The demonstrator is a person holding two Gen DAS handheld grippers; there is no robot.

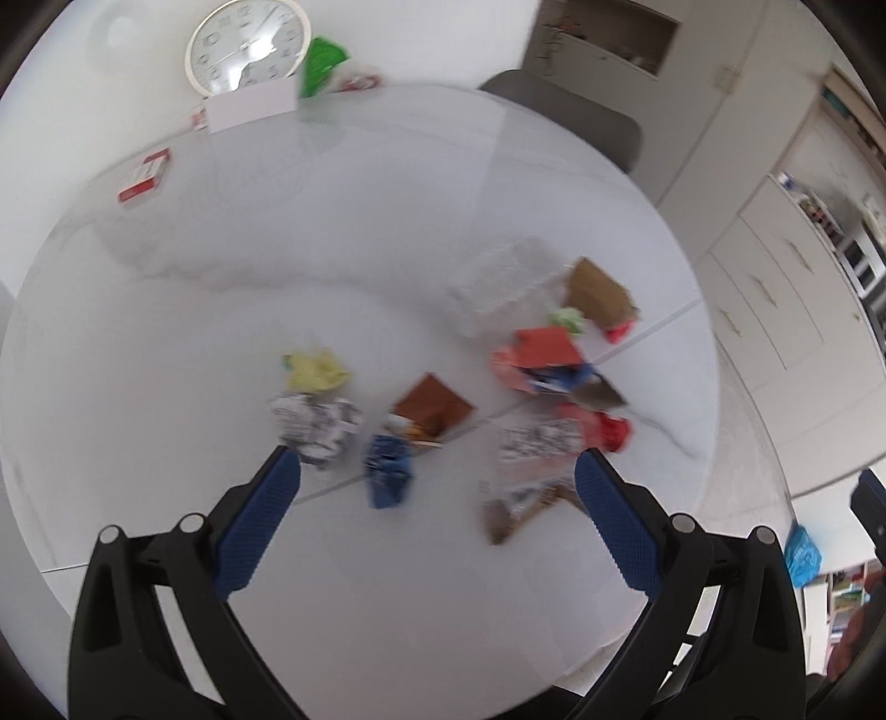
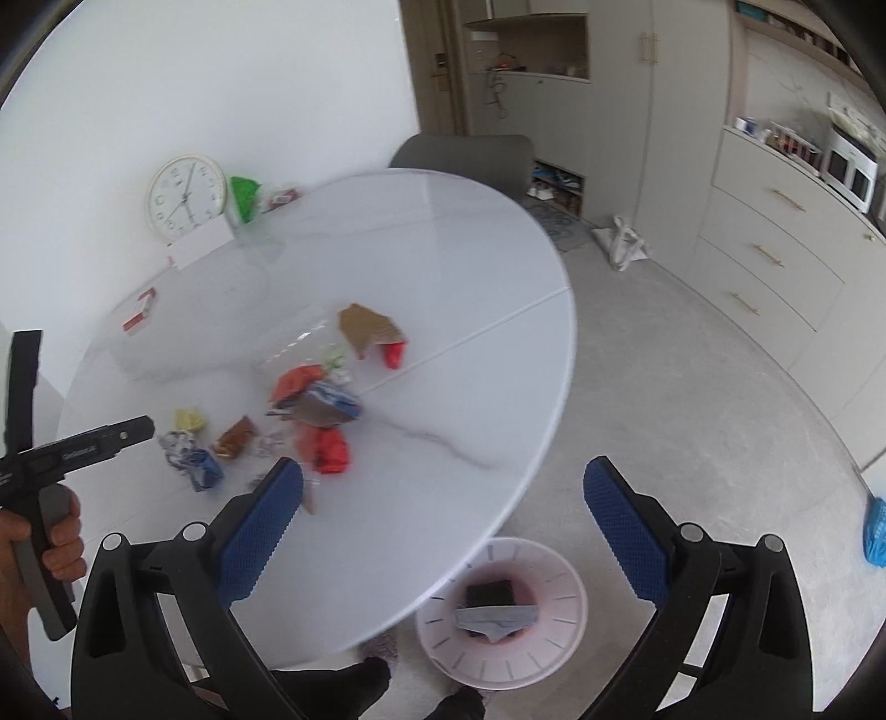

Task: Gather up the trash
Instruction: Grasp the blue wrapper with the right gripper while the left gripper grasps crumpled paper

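Observation:
Scattered trash lies on the round white table (image 1: 277,249): a yellow wad (image 1: 315,370), a crumpled printed paper ball (image 1: 315,423), a blue wrapper (image 1: 389,471), a brown packet (image 1: 434,407), red wrappers (image 1: 540,349) and torn cardboard (image 1: 598,291). My left gripper (image 1: 437,471) hovers open above the blue wrapper, nothing between its fingers. My right gripper (image 2: 443,476) is open and empty over the table's near edge (image 2: 498,526). Below it on the floor stands a white bin (image 2: 565,603) holding a dark piece and a grey scrap. A hand holds the left gripper's handle (image 2: 77,448) at that view's left edge.
A clock (image 1: 247,44), a white card (image 1: 252,105), a green bag (image 1: 324,63) and a red-and-white box (image 1: 145,176) sit at the table's far side. A grey chair (image 2: 465,158) stands behind. Cabinets (image 2: 775,243) line the right wall. The person's dark shoes (image 2: 354,681) are by the bin.

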